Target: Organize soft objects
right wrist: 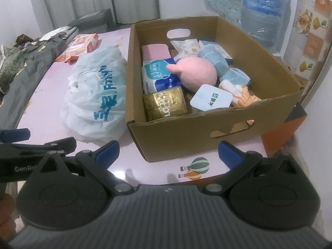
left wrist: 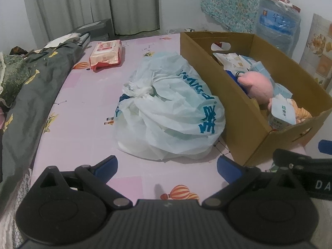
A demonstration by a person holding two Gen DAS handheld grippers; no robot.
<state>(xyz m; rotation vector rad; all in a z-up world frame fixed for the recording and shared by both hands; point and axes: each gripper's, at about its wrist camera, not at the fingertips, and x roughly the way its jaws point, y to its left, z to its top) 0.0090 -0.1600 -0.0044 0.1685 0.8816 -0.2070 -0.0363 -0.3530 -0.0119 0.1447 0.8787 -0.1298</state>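
Bare sheet (left wrist: 78, 124) lies left of the knotted bag (left wrist: 168, 108), which touches the crowded box (right wrist: 186, 137).

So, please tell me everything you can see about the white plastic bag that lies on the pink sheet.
The white plastic bag is thin, crinkled and slightly see-through, with blue printed lettering on its side. Its handles are tied in a knot on top, so it is closed and looks stuffed full. It lies slumped on the pink sheet, pressed against the left wall of the cardboard box. Neither gripper touches it.
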